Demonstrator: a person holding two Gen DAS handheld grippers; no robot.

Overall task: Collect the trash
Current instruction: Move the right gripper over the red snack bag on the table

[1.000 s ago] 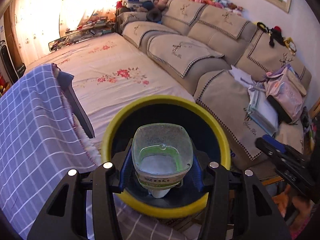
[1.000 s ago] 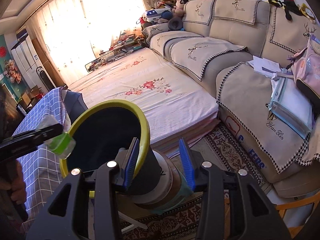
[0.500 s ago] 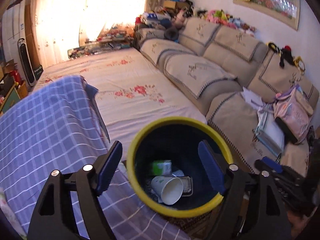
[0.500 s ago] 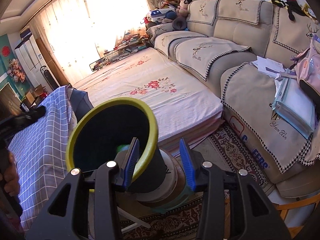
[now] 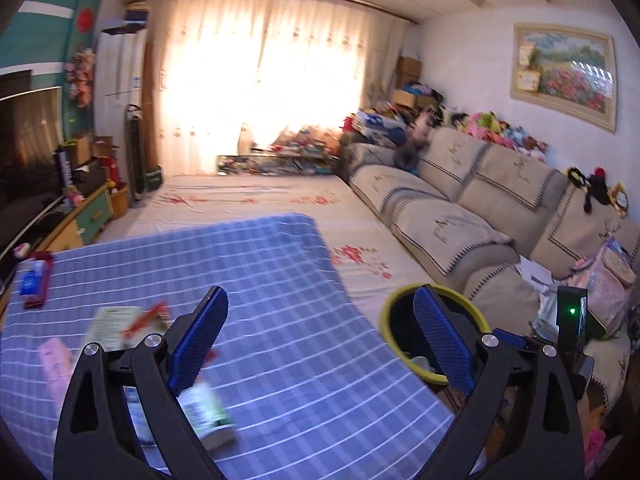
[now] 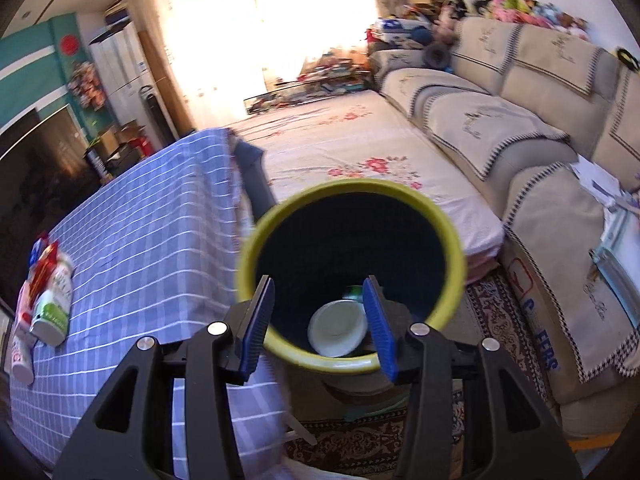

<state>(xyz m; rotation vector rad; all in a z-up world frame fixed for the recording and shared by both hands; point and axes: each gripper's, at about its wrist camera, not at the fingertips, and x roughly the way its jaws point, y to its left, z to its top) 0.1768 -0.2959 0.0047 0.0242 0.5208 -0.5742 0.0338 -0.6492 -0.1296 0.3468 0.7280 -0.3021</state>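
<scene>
Over the blue checked tablecloth (image 5: 260, 280) my left gripper (image 5: 320, 344) stands wide, its jaws having just been opening, and nothing sits between the blue pads. Below the left pad lie blurred wrappers and a green-and-white bottle (image 5: 204, 412); a red-and-blue packet (image 5: 34, 282) lies far left. The yellow-rimmed bin (image 5: 400, 304) shows behind my right pad, off the table's right edge.

From the right wrist view, my right gripper (image 6: 320, 324) has its jaws partly apart, having just been opening a little, and grips nothing; the bin's near rim (image 6: 340, 362) lies between the pads. Inside sit a white paper cup (image 6: 338, 330) and something green (image 6: 354, 292). More bottles and wrappers (image 6: 50, 296) lie on the cloth at far left.
</scene>
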